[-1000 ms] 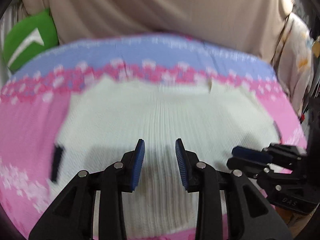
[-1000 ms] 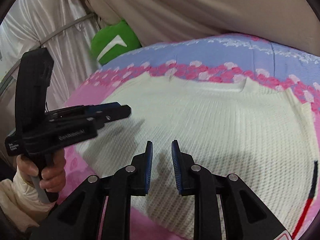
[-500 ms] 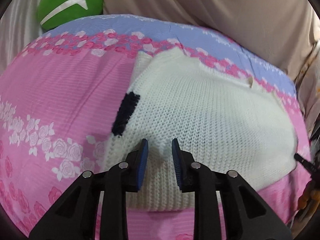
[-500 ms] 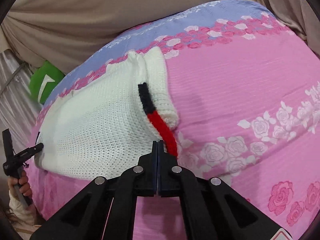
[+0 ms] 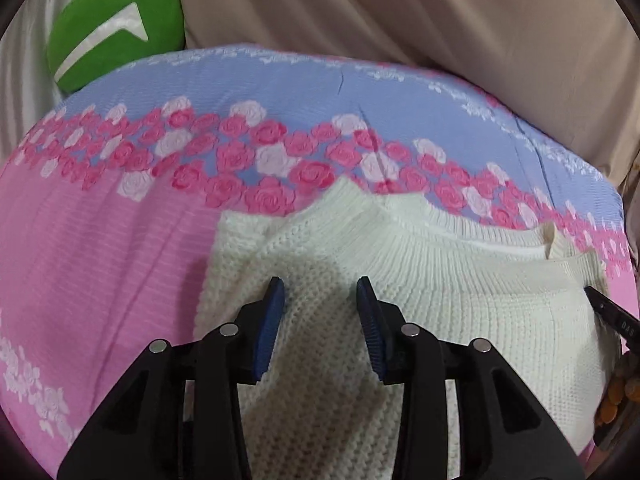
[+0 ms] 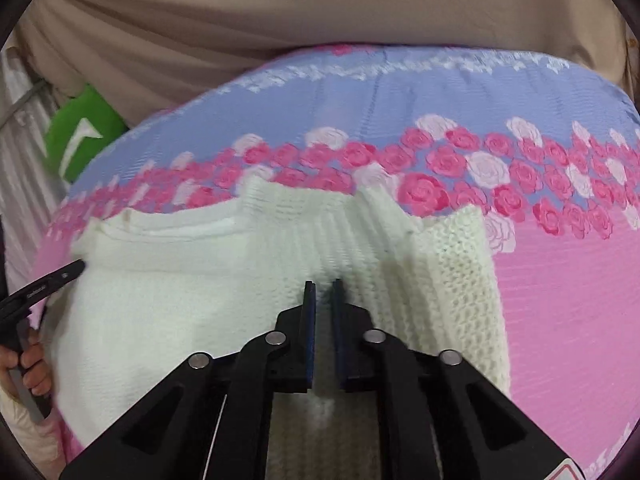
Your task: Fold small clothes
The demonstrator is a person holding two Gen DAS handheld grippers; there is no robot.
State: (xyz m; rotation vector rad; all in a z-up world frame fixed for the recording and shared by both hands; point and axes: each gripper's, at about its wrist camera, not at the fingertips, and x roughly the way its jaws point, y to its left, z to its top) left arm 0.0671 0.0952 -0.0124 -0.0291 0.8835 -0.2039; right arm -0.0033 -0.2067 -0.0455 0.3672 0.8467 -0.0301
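Note:
A small cream knitted sweater (image 5: 460, 288) lies on a pink and blue rose-print bedspread (image 5: 104, 248), its ribbed collar toward the far side. My left gripper (image 5: 320, 300) is open, jaws wide apart, just above the sweater's left shoulder. In the right wrist view the sweater (image 6: 168, 300) has its right side folded inward. My right gripper (image 6: 323, 292) hovers over the sweater near the collar, jaws a narrow gap apart with knit showing between them. Each gripper's tip shows in the other's view: the right one (image 5: 608, 312), the left one (image 6: 44, 284).
A green cushion (image 5: 112, 24) sits at the bed's far left corner. A beige curtain (image 5: 400, 12) hangs behind the bed. Bare pink bedspread (image 6: 568, 300) lies right of the sweater.
Both grippers have moved from the sweater's lower side edges up to its collar end. The left jaws have opened wider. The right jaws, fully closed half a second ago, now show a narrow gap.

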